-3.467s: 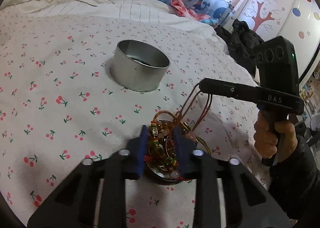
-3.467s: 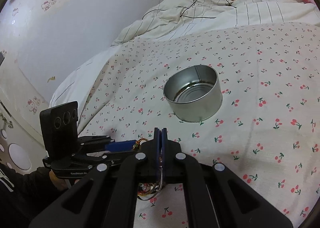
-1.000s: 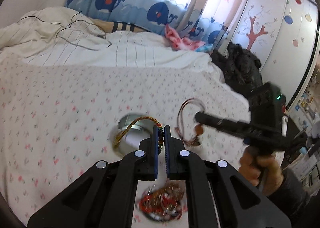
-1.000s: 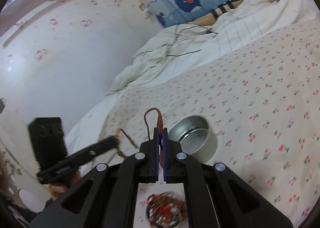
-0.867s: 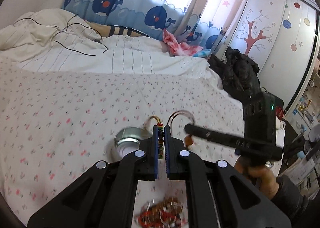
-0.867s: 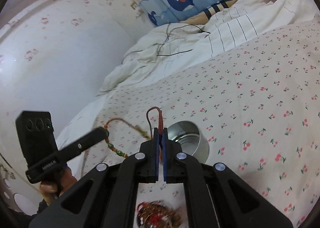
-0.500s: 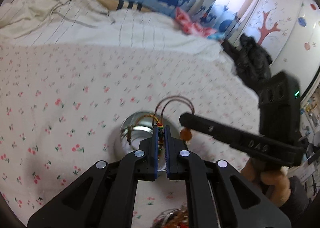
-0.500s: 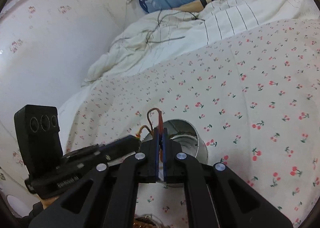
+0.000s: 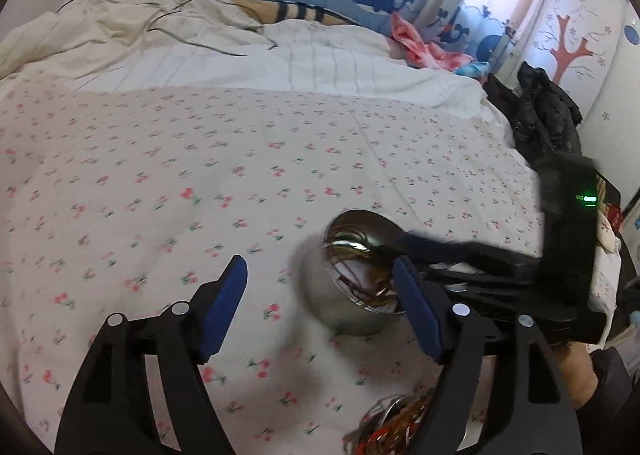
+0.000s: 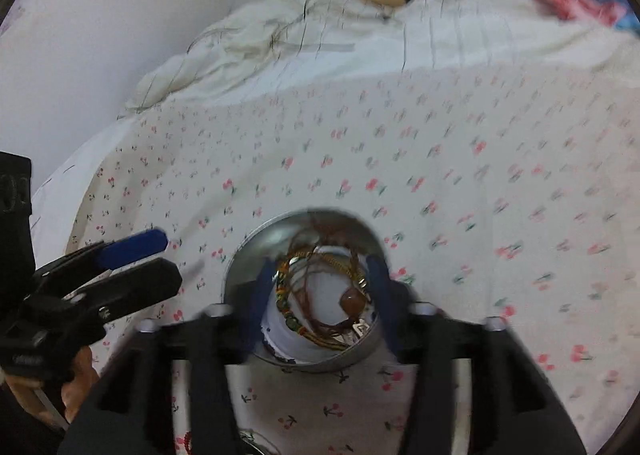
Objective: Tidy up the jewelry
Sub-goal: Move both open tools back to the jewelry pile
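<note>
A round metal tin (image 9: 320, 291) (image 10: 236, 267) stands on the cherry-print bed sheet. Inside it lie a beaded bracelet (image 10: 290, 317) and a brown cord necklace with an amber bead (image 10: 349, 300). My right gripper (image 10: 320, 295) is open and empty right over the tin's mouth; it also shows in the left wrist view (image 9: 384, 251) reaching over the tin. My left gripper (image 9: 320, 307) is open and empty, just left of and in front of the tin; it shows at the left of the right wrist view (image 10: 148, 259). A pile of remaining jewelry (image 9: 394, 425) sits on a small dish near me.
The cherry-print sheet (image 9: 160, 183) spreads flat around the tin. A rumpled white duvet with dark cables (image 9: 168, 27) lies at the far side. Black clothing (image 9: 548, 115) is heaped at the bed's right edge by a wardrobe.
Both grippers were shut on jewelry above the tin half a second ago. Now both are open, and the bracelet and cord necklace lie inside the tin. The left gripper has shifted left.
</note>
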Demonstrator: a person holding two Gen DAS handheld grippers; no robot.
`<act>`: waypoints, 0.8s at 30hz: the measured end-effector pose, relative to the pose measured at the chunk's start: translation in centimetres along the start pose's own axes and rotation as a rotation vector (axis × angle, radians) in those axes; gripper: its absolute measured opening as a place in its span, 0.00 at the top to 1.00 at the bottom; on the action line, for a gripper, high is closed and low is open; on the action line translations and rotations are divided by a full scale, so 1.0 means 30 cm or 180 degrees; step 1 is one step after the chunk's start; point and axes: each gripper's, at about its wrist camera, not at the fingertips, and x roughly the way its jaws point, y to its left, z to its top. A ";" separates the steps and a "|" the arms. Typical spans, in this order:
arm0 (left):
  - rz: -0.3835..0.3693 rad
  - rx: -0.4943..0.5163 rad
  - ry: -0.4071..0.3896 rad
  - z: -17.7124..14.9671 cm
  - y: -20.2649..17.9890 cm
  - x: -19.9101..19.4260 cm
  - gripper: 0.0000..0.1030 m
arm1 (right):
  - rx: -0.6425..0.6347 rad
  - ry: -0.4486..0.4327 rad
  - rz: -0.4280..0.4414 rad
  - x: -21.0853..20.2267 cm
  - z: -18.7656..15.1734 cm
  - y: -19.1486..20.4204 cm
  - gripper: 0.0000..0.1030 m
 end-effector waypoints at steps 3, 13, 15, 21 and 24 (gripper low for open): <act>0.0066 -0.0037 0.0062 -0.035 0.027 -0.028 0.29 | -0.0030 -0.0137 -0.0041 -0.087 -0.015 0.000 0.46; -0.0208 -0.0050 0.0397 -0.315 0.033 -0.106 0.29 | -0.0148 0.0193 0.0230 -0.275 -0.303 -0.039 0.48; -0.0311 -0.0094 0.0454 -0.331 0.024 -0.091 0.29 | -0.0028 0.0289 0.0363 -0.259 -0.327 -0.054 0.55; -0.0420 0.0089 0.0279 -0.337 -0.021 -0.115 0.29 | -0.0257 0.0491 0.0530 -0.250 -0.365 0.005 0.69; -0.0419 0.0421 0.0215 -0.338 -0.093 -0.120 0.29 | -0.0275 0.0561 0.0517 -0.245 -0.405 0.018 0.69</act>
